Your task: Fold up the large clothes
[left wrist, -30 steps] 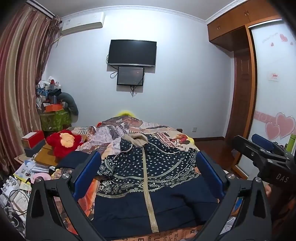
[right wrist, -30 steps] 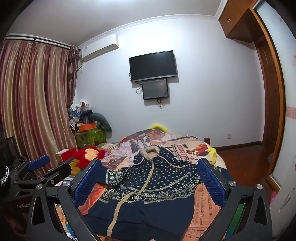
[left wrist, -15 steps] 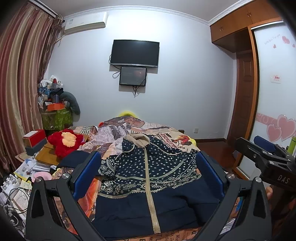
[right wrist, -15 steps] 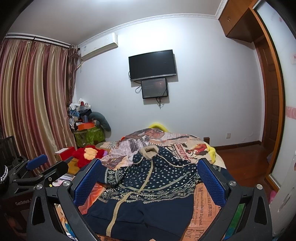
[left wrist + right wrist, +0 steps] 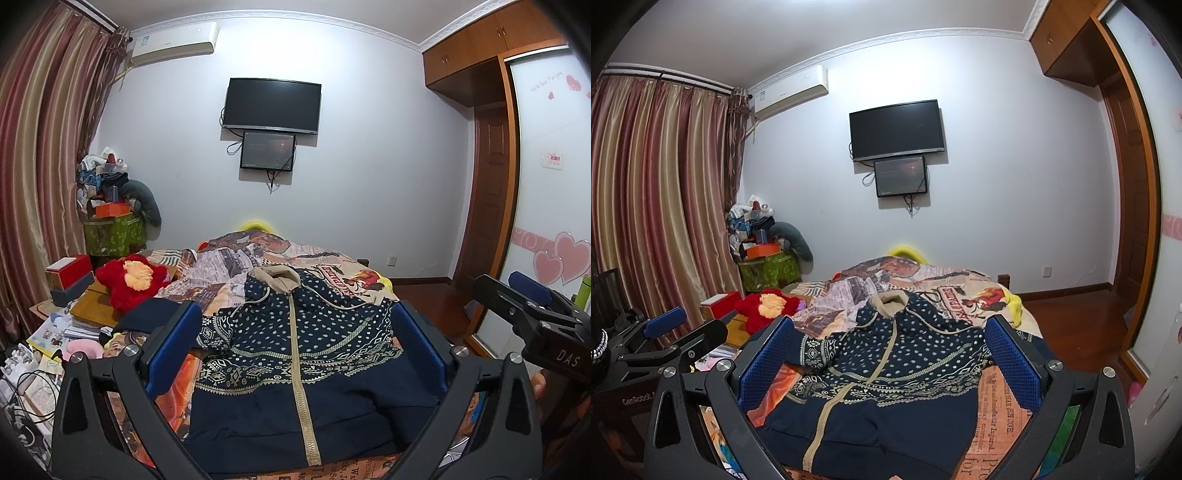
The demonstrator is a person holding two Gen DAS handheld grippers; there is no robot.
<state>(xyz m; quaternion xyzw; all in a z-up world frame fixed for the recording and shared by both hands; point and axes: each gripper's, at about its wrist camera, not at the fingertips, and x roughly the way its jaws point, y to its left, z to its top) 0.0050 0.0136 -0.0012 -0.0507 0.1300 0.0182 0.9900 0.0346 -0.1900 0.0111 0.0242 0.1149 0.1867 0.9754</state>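
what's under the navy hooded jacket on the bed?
The jacket lies flat on a newspaper-print bedspread, which shows around its edges. Whatever sits directly beneath the jacket is covered.

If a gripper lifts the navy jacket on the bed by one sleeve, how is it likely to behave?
The jacket lies soft and rumpled on the bed, so it would likely hang limp and drape rather than hold shape. It looks thick, with a lined hood, so probably fairly heavy for cloth. Lifted by its left sleeve, the body would likely drag.
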